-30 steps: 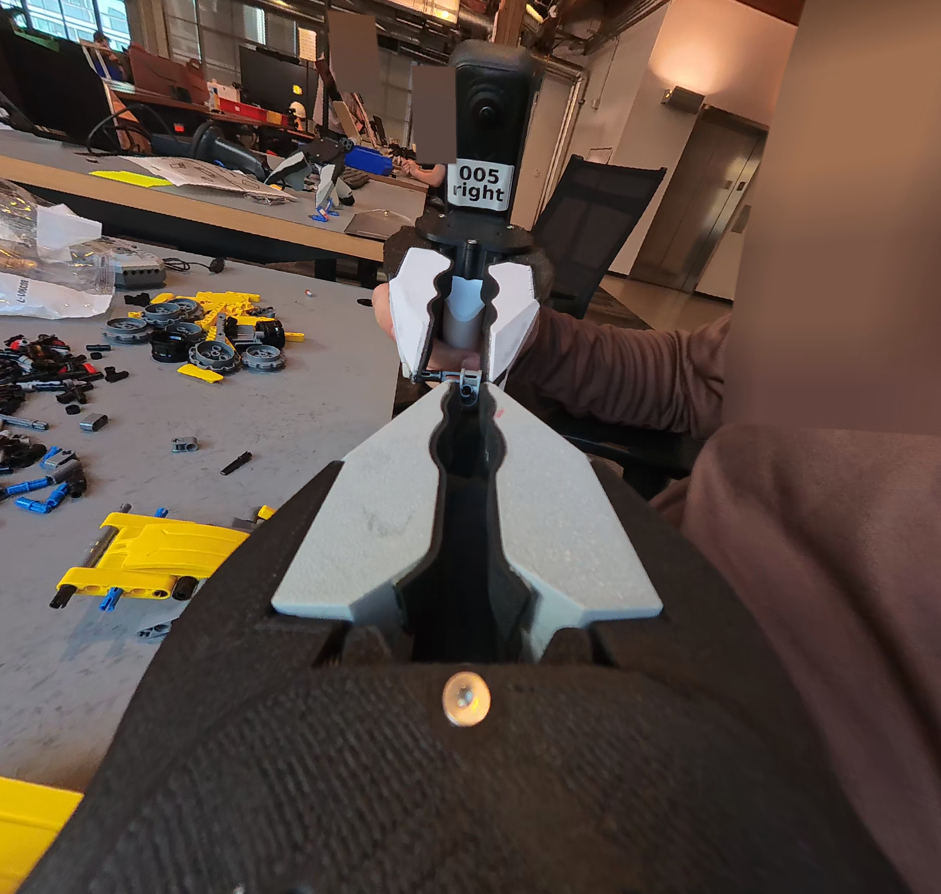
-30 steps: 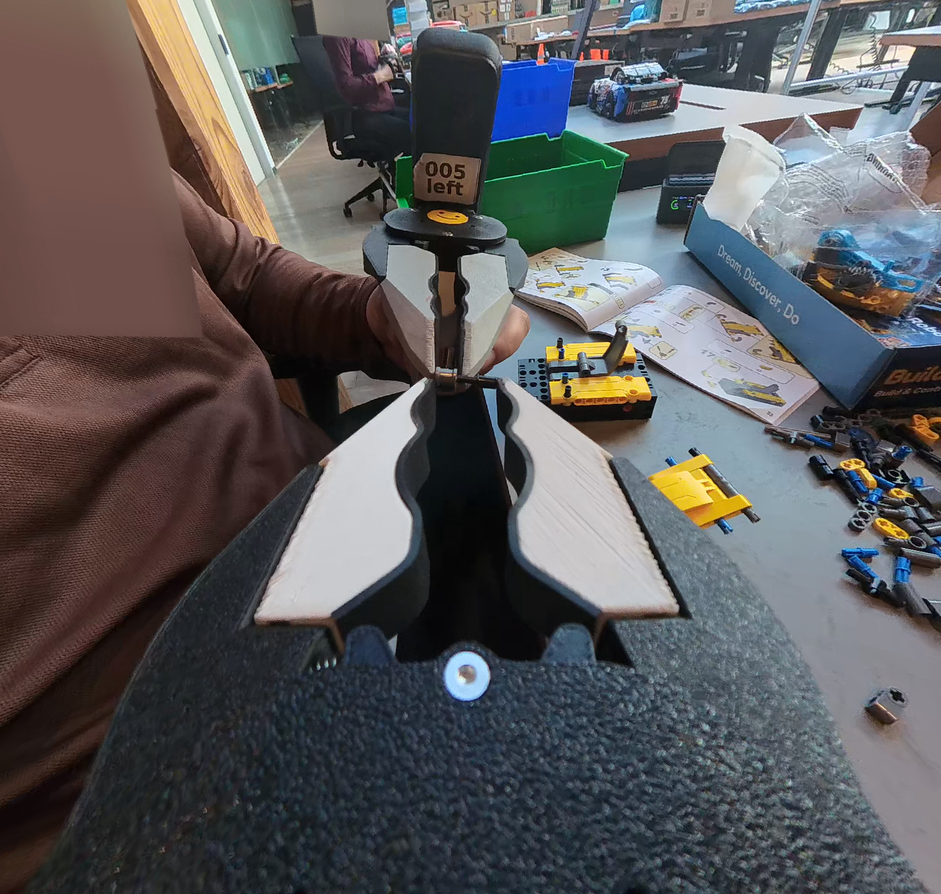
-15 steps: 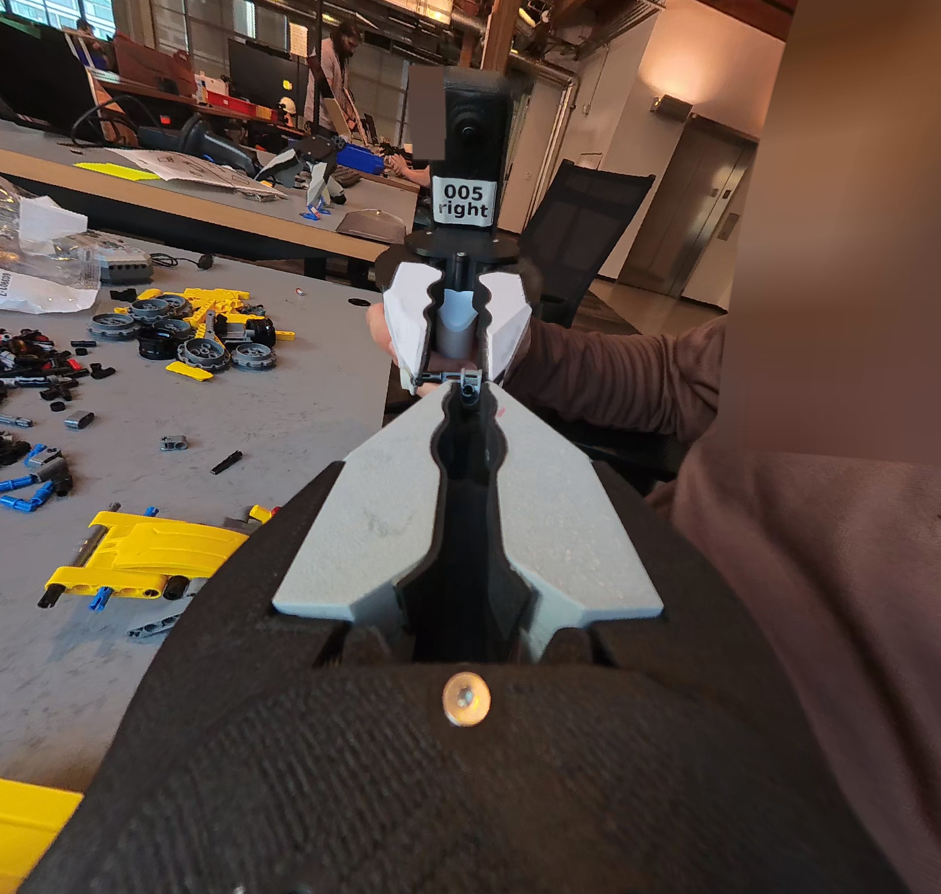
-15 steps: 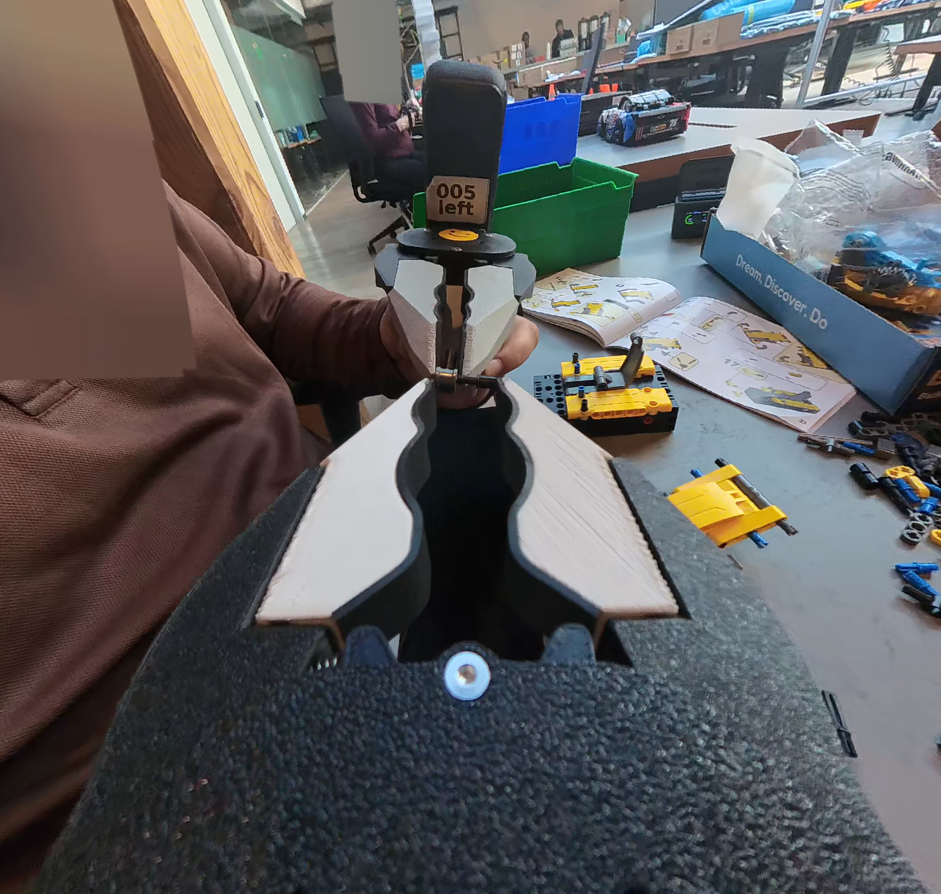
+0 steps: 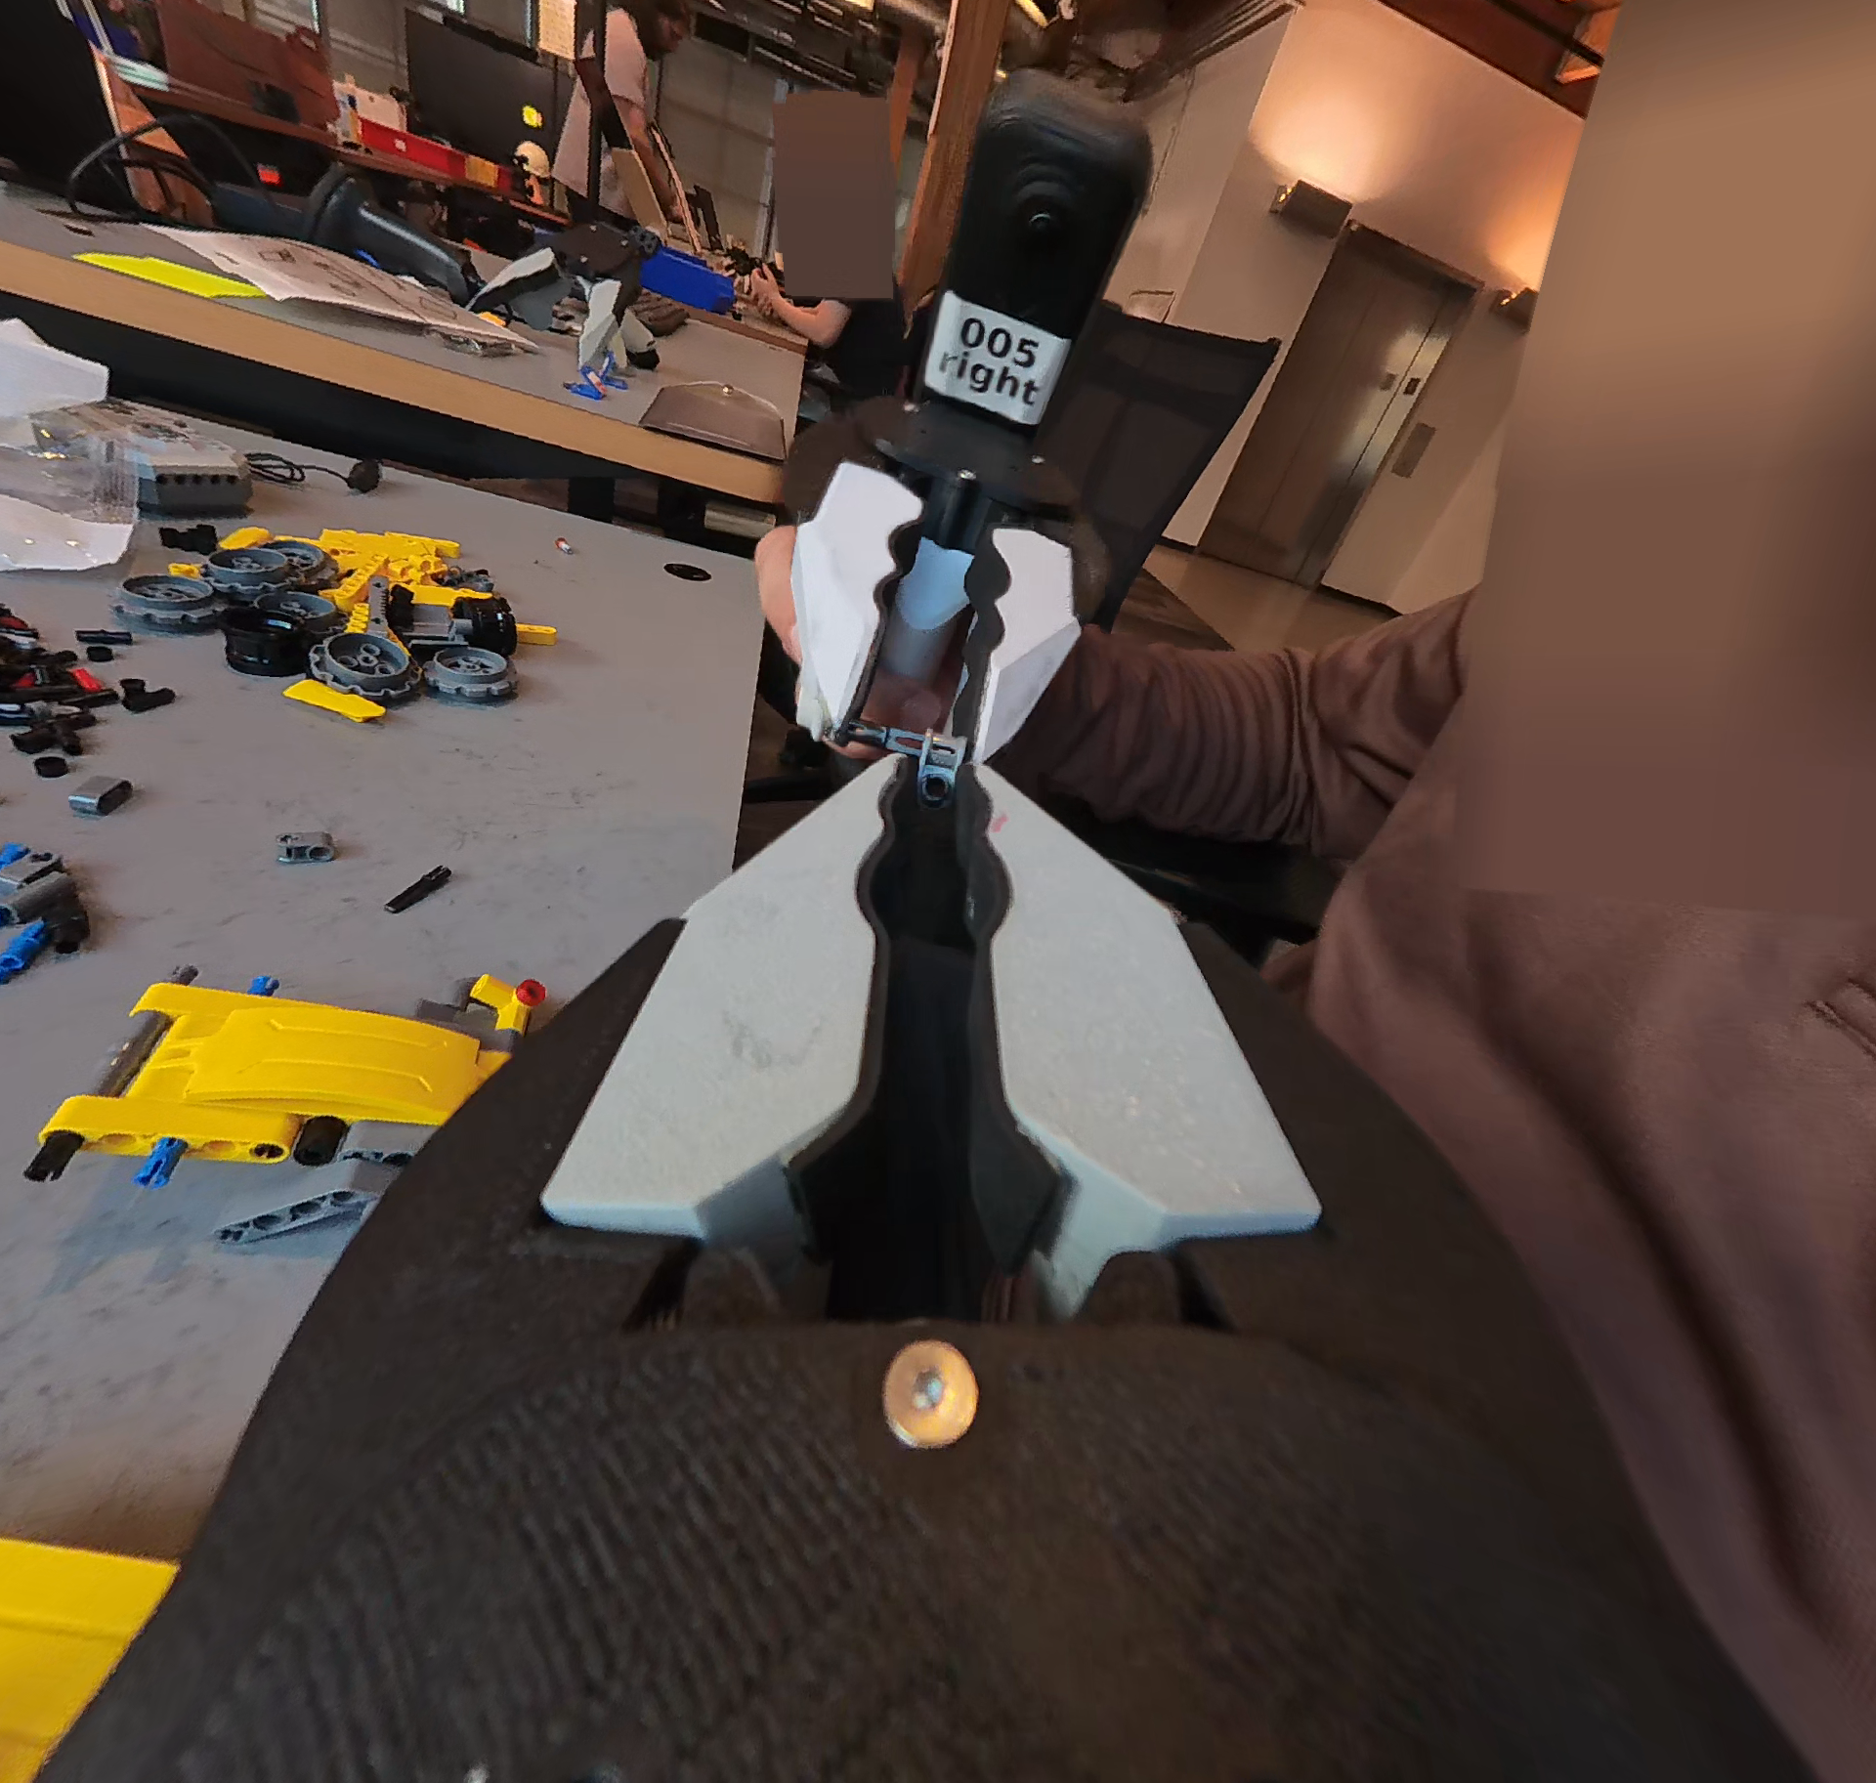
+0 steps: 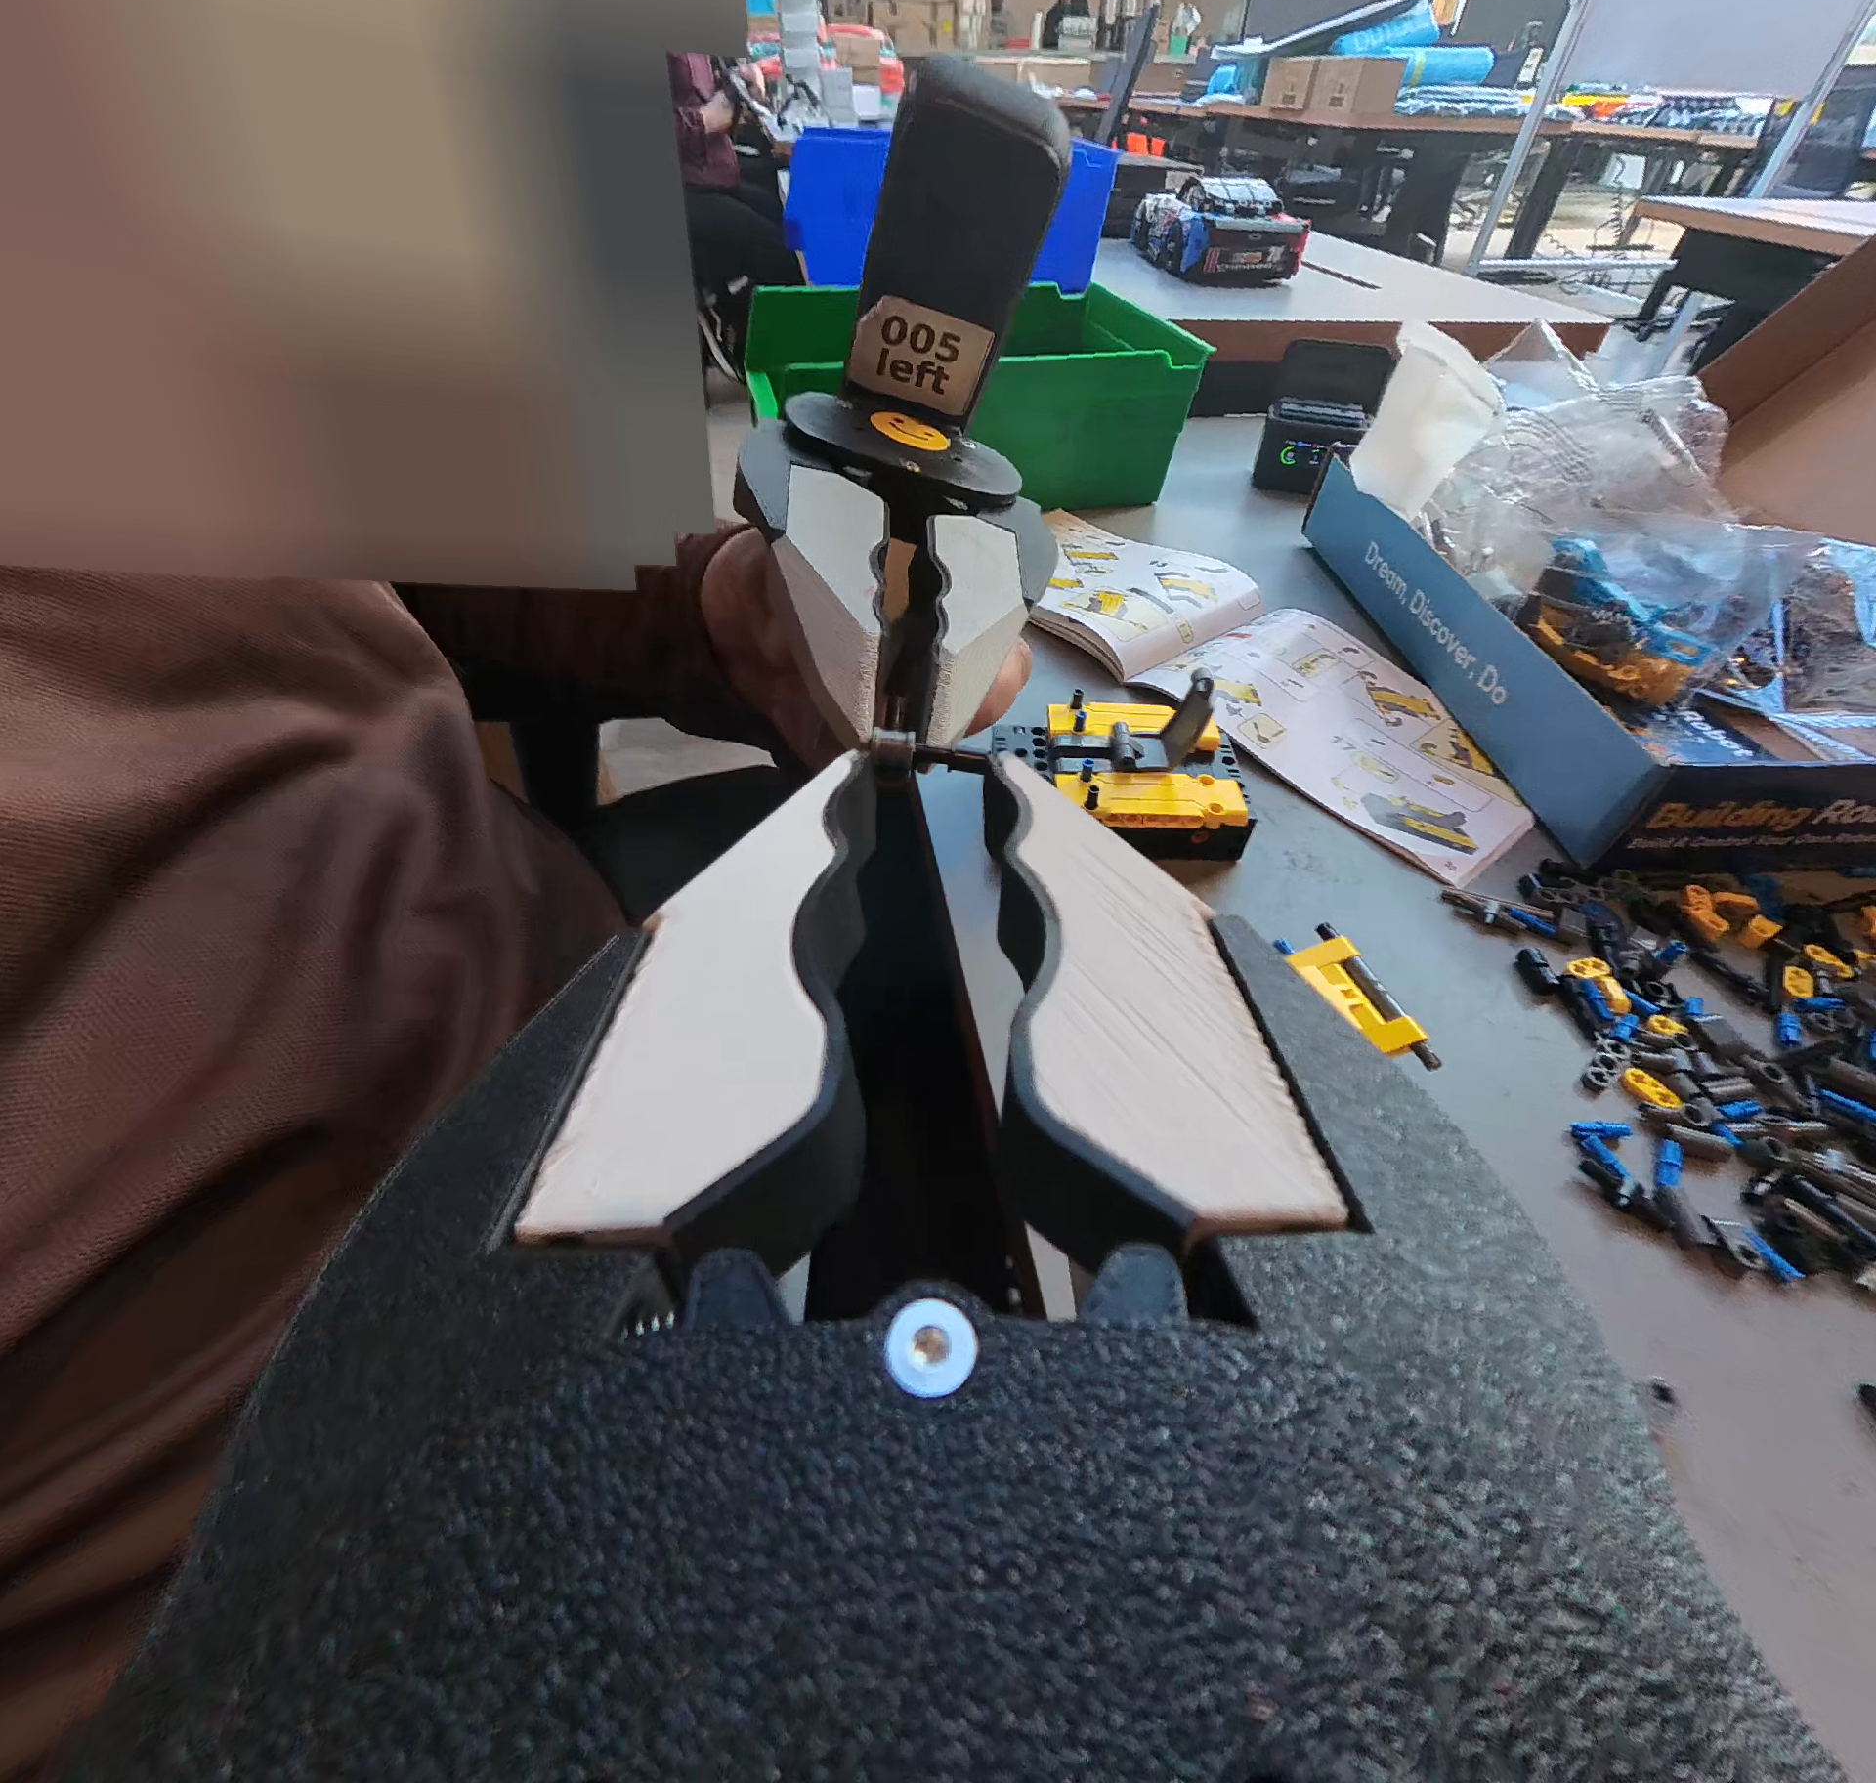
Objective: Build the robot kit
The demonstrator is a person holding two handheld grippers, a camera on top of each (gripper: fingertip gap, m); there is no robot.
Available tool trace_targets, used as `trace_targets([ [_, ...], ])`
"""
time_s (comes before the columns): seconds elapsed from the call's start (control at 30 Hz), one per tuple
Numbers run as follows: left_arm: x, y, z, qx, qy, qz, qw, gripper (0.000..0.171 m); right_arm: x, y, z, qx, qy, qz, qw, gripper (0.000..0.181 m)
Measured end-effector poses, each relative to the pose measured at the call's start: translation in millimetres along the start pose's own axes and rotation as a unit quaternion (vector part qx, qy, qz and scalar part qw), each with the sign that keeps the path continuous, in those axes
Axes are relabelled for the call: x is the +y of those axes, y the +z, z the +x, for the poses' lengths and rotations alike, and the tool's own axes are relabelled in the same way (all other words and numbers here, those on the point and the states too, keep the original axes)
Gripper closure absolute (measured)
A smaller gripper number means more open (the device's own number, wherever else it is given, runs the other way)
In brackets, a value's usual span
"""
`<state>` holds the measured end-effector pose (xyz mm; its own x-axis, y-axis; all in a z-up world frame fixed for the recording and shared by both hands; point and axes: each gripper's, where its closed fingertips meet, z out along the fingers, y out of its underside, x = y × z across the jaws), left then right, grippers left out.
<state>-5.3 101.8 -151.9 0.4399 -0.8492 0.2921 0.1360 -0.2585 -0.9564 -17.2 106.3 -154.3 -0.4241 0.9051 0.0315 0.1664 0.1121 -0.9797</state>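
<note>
Grey worktop carries scattered building-toy parts. Left gripper pinches a small grey connector piece; right gripper clamps a thin black axle, its far end hidden inside that connector.

The left gripper has its grey fingers closed on a small grey connector piece at the tips. Facing it, the right gripper pinches a thin axle that meets the connector, its white fingers set apart by the axle's length. To the left, the grey counter carries a yellow panel assembly, a cluster of grey wheels, and scattered black and blue pins.
</note>
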Motion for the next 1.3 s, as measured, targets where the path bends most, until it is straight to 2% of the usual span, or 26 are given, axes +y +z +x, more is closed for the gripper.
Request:
trace_targets([
  [0.13, 5, 0, -2, 0.007, -0.014, -0.007, 1.000, 0.166, 5, 1, 1, 0.010, -0.031, -0.021, 0.999, 0.164],
  [0.4, 21, 0, -7, -0.008, 0.012, -0.070, 0.997, 0.166, 21, 4, 1, 0.012, -0.063, -0.057, 0.996, 0.165],
  [0.57, 24, -2, -6, 0.012, -0.006, -0.077, 0.997, 0.166, 23, 7, -1, 0.007, -0.066, -0.067, 0.996, 0.164],
  [0.63, 30, -4, -14, -0.006, 0.018, -0.102, 0.995, 0.166, 30, 11, 3, 0.002, -0.037, -0.078, 0.996, 0.164],
  [0.7, 39, -5, -20, -0.033, 0.064, -0.142, 0.987, 0.166, 40, 14, 6, 0.003, -0.044, -0.094, 0.995, 0.163],
  [0.77, 48, -5, -29, -0.086, 0.140, -0.187, 0.968, 0.166, 51, 15, 13, 0.016, -0.021, -0.109, 0.994, 0.163],
  [0.83, 50, -6, -36, -0.128, 0.216, -0.218, 0.943, 0.166, 58, 14, 22, 0.027, 0.036, -0.108, 0.993, 0.151],
  [0.9, 53, -8, -41, -0.160, 0.284, -0.239, 0.915, 0.167, 55, 11, 23, 0.017, 0.078, -0.090, 0.993, 0.155],
  [0.97, 61, -9, -47, -0.181, 0.349, -0.268, 0.880, 0.167, 49, 7, 31, 0.024, 0.111, -0.071, 0.991, 0.156],
  [1.07, 70, -9, -54, -0.208, 0.461, -0.307, 0.807, 0.166, 50, 4, 35, 0.016, 0.155, -0.067, 0.986, 0.153],
  [1.17, 75, -4, -52, -0.209, 0.533, -0.315, 0.757, 0.166, 64, 8, 29, 0.004, 0.168, -0.097, 0.981, 0.157],
  [1.23, 78, -2, -50, -0.208, 0.561, -0.316, 0.736, 0.166, 73, 12, 27, 0.008, 0.161, -0.122, 0.979, 0.161],
  [1.3, 77, -3, -52, -0.218, 0.579, -0.316, 0.720, 0.167, 76, 14, 21, -0.006, 0.157, -0.132, 0.979, 0.173],
])
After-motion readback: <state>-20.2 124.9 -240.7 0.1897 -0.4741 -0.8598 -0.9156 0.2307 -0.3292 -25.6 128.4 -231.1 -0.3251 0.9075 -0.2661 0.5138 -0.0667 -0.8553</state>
